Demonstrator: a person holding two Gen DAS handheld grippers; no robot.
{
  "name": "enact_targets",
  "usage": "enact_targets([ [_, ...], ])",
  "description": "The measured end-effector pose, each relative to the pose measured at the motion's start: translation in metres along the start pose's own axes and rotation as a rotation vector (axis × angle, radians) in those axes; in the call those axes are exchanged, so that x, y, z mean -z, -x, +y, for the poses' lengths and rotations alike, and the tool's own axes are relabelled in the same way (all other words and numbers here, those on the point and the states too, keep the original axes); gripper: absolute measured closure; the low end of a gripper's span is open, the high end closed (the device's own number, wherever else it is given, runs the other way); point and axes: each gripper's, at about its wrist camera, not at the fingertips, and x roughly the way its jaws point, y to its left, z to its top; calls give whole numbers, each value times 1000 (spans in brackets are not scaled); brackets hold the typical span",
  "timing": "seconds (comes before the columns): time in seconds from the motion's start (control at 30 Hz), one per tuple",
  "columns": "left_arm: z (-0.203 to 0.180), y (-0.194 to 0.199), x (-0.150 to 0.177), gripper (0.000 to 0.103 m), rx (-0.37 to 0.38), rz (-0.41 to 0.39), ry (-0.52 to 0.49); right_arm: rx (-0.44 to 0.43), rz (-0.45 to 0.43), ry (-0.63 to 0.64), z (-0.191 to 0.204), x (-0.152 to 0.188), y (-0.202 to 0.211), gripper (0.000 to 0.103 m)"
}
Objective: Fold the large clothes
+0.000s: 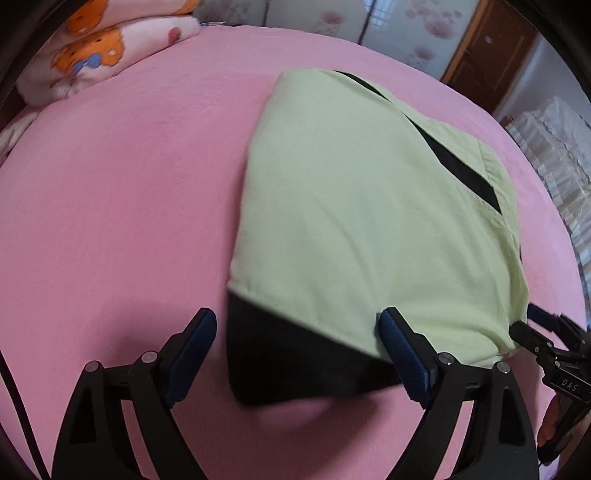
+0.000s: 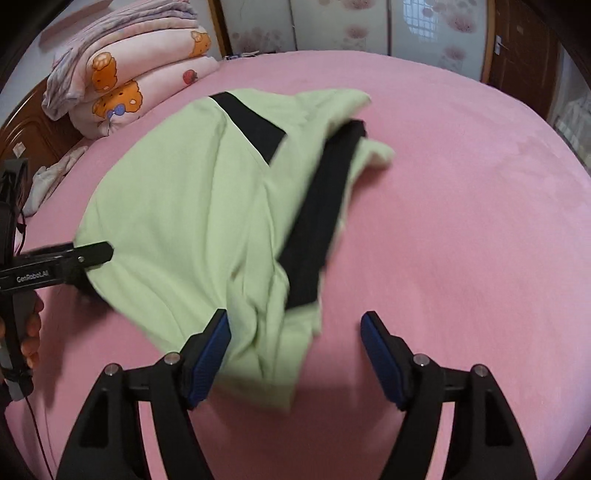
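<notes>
The left gripper (image 1: 297,354) stands wide open, its blue pads (image 1: 194,354) spread to either side of a black corner of the shirt (image 1: 354,206); whether the pads touch the cloth cannot be told. The right gripper (image 2: 295,358) is open too, its left pad (image 2: 208,360) against the near hem of the shirt (image 2: 177,206) and its right pad over bare sheet. In the left view the right gripper (image 1: 543,332) shows at the shirt's right corner; in the right view the left gripper (image 2: 88,254) lies along the shirt's left edge.

The shirt is pale green with black bands (image 2: 317,218) and lies partly folded on the pink sheet (image 1: 110,206), roughly mid-bed. Its long axis runs away from the grippers toward the far side of the bed; in the right view it leans left as it recedes, with a rumpled sleeve (image 2: 373,151) lying off to the right at the far end.

The sheet covers a wide bed. Folded quilts (image 2: 140,81) with orange bears are stacked at its far left corner, beside a wooden headboard (image 2: 33,129). Beyond the bed stand floral sliding panels (image 2: 340,29) and a brown door (image 2: 524,48).
</notes>
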Motion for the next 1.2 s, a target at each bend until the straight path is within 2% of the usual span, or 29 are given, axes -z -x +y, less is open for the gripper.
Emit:
enact_targets([
  [0.2,-25,64,31,14,-44,-47,-26,58,-18,36,6,29,67,31],
  [0.4,-64,149,75,14,-11,-140,-67,35,-48,39,16,63,142,31],
  [0.43,-69,157,72,14,-6,-151,-71,28,-49,34,16,69,152,31],
  [0.6,-83,220,118,14,39,-168,-66,9,-71,12,24,98,208,31],
  [0.7,-99,248,143,13,30,-175,-93,-3,-88,-15,24,120,242,31],
  [0.83,-130,282,189,13,12,-156,-175,16,-116,-53,17,153,285,31],
  [0.97,-152,312,229,13,17,-171,-220,36,-142,-73,11,190,321,31],
  [1.1,-174,345,266,13,32,-208,-263,84,-181,-72,12,222,352,31],
  [1.2,-186,366,289,10,5,-252,-272,104,-225,-75,16,246,378,31],
])
